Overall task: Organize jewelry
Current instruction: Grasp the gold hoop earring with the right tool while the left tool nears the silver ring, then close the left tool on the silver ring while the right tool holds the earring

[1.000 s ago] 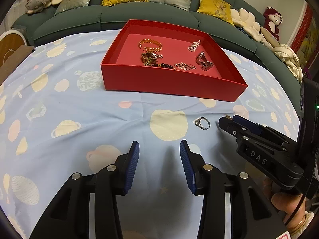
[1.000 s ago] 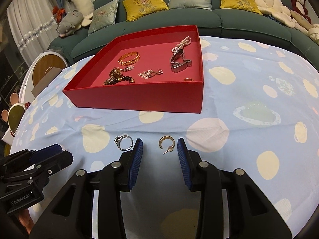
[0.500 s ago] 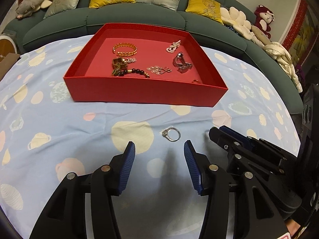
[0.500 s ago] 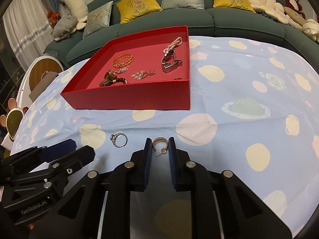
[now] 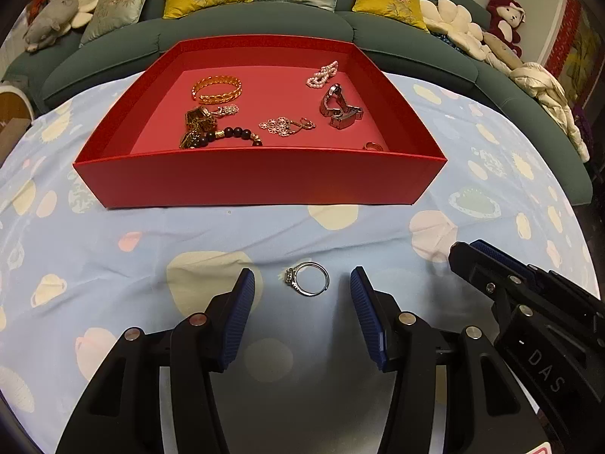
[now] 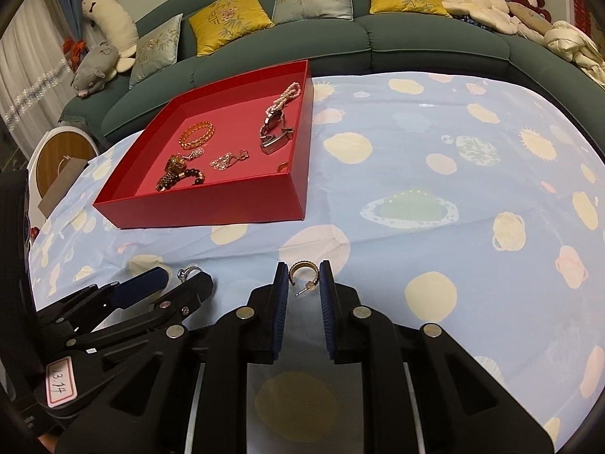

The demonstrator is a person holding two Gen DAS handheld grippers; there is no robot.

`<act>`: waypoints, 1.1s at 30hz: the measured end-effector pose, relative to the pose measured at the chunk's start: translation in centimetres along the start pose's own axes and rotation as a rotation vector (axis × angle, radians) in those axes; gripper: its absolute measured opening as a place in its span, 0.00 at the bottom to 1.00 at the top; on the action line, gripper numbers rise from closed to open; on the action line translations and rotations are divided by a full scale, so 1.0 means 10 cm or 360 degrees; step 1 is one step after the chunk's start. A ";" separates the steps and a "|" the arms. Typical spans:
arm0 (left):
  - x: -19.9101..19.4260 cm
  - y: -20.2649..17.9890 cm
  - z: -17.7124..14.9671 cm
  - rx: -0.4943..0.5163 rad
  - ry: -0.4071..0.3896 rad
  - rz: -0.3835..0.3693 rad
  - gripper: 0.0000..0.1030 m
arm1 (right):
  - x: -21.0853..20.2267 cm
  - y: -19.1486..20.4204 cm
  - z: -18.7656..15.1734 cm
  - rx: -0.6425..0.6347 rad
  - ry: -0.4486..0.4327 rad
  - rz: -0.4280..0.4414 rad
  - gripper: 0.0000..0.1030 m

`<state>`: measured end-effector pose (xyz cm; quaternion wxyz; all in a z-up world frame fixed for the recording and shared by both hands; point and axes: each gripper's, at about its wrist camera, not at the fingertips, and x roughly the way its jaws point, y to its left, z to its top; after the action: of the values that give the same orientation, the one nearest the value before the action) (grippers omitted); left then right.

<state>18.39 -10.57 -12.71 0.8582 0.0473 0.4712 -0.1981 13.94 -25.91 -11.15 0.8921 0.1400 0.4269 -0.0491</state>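
Nearest, right gripper [image 6: 301, 283]: fingers pinching a gold hoop earring with a post [image 6: 301, 273], lifted slightly off the pale blue cloth with cream planet prints [image 6: 435, 174] that covers the table. Its jaws closed onto the hoop within the last second.

Left gripper [image 5: 298, 295]: fingers spread, having just been opening; a silver ring with a small stone setting [image 5: 307, 279] lies flat on the cloth between the tips, touching neither.

Farther back, a shallow red cardboard tray [image 5: 257, 179] holds a gold chain bangle [image 5: 216, 90], dark bead bracelet [image 5: 236, 134], flower-shaped pendant [image 5: 281, 126], steel watch band [image 5: 338, 108], pearl strand [image 5: 321, 75] and a small gold ring [image 5: 373, 146] by the near wall.

Beyond, a green sofa [image 5: 416, 53] with yellow and grey cushions.
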 end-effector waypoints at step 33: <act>-0.38 0.82 -0.32 -0.0156 -0.0062 0.0167 0.20 | 0.11 0.44 -0.11 -0.0136 0.0049 0.0185 0.16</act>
<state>17.16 -1.08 -12.16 0.8776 0.0261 0.4605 -0.1305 14.70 -21.34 -11.70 0.8919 0.1272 0.4333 0.0230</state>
